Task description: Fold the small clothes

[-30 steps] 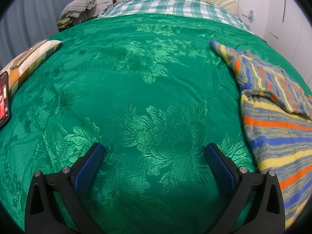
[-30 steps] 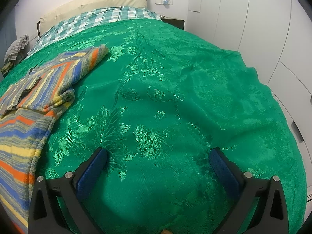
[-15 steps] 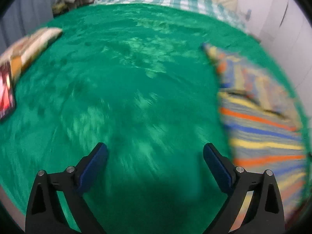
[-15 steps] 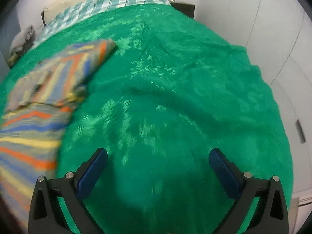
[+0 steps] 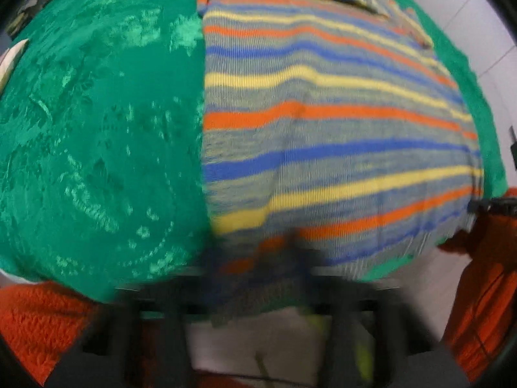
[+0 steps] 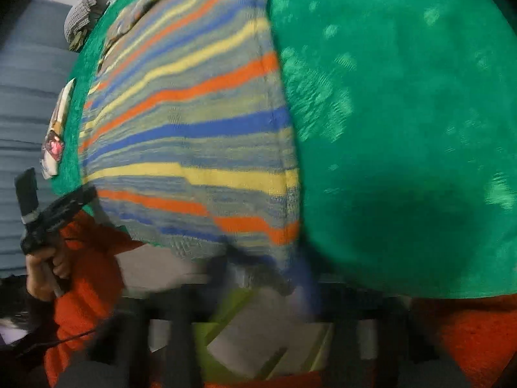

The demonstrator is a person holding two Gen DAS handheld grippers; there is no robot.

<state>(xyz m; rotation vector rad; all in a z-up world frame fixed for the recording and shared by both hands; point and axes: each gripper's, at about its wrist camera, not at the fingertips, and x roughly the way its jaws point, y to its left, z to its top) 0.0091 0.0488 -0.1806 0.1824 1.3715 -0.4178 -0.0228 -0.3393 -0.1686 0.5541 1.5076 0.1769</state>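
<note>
- Now the left hand-held gripper [image 5: 258, 278] pinches the striped sweater's [image 5: 323, 129] near hem.
- Right hand-held gripper [image 6: 287, 278] likewise clamps that hem on the green bedspread [image 6: 404, 129].

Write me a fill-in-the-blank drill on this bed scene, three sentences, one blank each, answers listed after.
1. The striped sweater lies on a bedspread whose colour is ____.
2. The sweater's stripes are orange, yellow and ____ on a greyish knit.
3. In the right wrist view, the left gripper meets the sweater at its near ____ corner.

Missing words: green; blue; left
</note>
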